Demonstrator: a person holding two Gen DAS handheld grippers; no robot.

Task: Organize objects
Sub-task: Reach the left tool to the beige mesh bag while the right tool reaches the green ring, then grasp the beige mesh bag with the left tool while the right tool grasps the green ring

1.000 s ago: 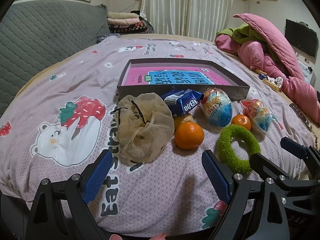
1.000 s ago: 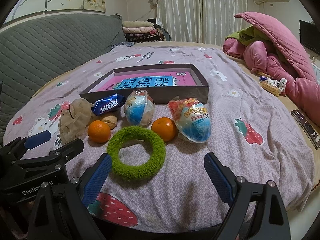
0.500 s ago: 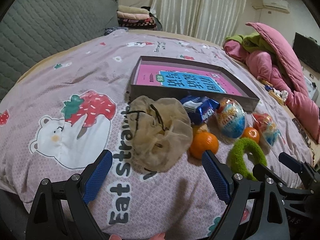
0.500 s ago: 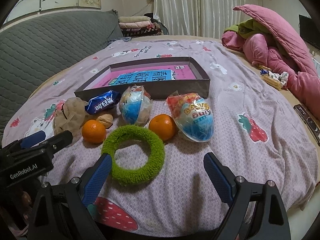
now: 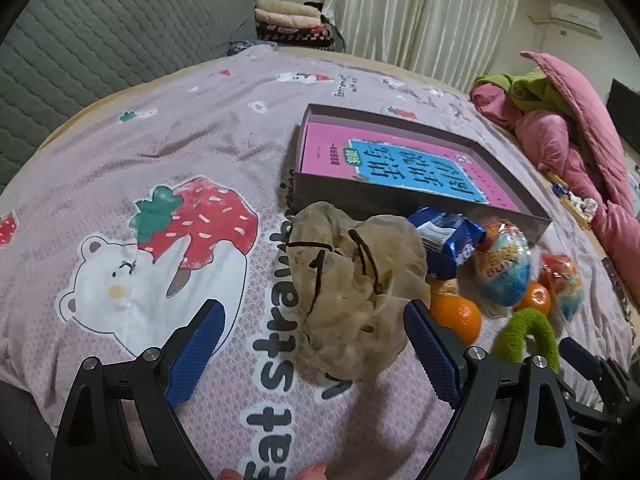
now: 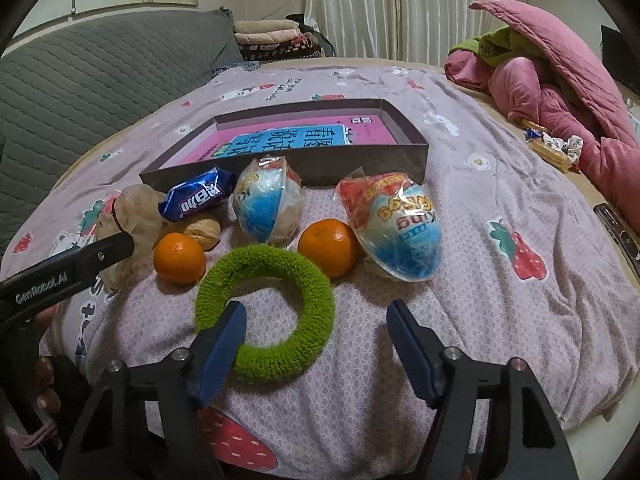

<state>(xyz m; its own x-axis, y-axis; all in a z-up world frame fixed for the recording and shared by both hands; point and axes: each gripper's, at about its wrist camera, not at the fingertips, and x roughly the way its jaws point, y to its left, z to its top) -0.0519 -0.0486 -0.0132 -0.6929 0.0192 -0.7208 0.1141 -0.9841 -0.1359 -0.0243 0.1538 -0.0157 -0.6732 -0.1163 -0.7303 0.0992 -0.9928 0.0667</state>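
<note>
A beige mesh pouch (image 5: 352, 292) with black cord lies on the bedspread, just ahead of my open left gripper (image 5: 316, 344), between its fingers' line. A green fuzzy ring (image 6: 266, 312) lies in front of my open right gripper (image 6: 314, 338); its left fingertip (image 6: 228, 332) sits inside the ring's hole. Behind are two oranges (image 6: 179, 258) (image 6: 328, 246), a walnut (image 6: 204, 232), a blue snack packet (image 6: 198, 198) and two wrapped toy eggs (image 6: 266, 204) (image 6: 400, 232). A shallow dark box (image 6: 360, 164) with a pink book stands behind them.
Pink and green bedding (image 6: 560, 80) is heaped at the right. A grey quilted headboard (image 6: 80, 92) runs along the left. A remote (image 6: 620, 232) lies near the bed's right edge. The left gripper's body (image 6: 68, 276) crosses the right wrist view at left.
The left gripper has moved forward and left toward the pouch. The right gripper has moved forward, so its left finger now reaches into the green ring.
</note>
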